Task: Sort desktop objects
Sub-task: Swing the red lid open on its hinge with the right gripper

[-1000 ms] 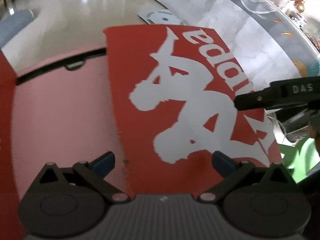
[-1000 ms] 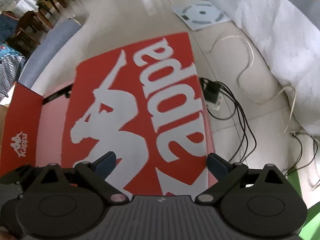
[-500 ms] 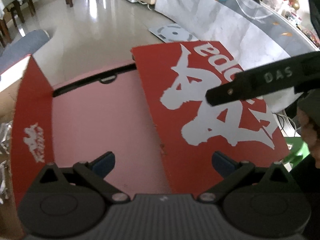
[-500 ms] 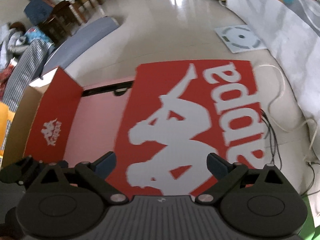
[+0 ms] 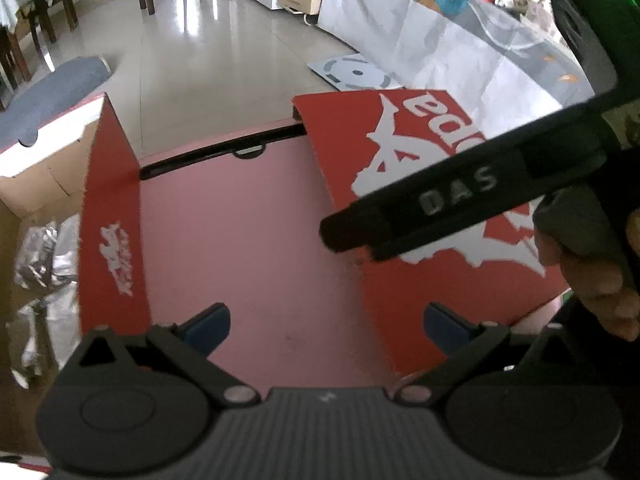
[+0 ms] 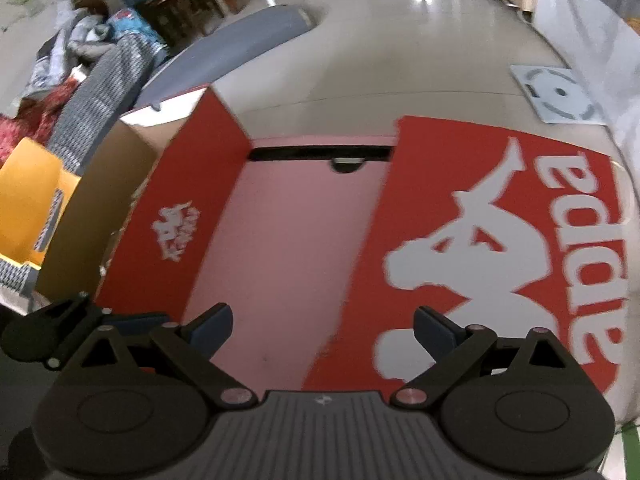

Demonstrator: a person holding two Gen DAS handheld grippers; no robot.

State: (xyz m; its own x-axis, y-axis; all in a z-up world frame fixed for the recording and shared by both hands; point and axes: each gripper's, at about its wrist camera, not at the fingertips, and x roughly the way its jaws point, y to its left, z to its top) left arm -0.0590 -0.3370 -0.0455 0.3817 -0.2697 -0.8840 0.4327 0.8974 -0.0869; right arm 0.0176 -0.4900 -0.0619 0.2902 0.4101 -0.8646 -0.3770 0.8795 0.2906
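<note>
A red Kappa box [image 5: 248,232] lies open below me, with a pink inside, a raised left side flap [image 5: 112,220] and a flat lid with a white logo [image 5: 432,184]. It also shows in the right wrist view [image 6: 296,248], with its lid [image 6: 500,256] to the right. My left gripper [image 5: 326,326] is open and empty above the box's near part. My right gripper [image 6: 322,330] is open and empty above the box; its black body [image 5: 460,200] crosses the left wrist view at right.
A brown cardboard box [image 6: 100,208] with crumpled foil [image 5: 40,264] stands left of the red box. A yellow container [image 6: 28,200] is further left. A grey cushion [image 6: 228,56], a floor scale [image 6: 556,94], chairs and a covered table [image 5: 460,52] lie beyond.
Both grippers have pulled back and up from the lid, so the whole open box shows. The right gripper's body has come further into the left view. Both stay open.
</note>
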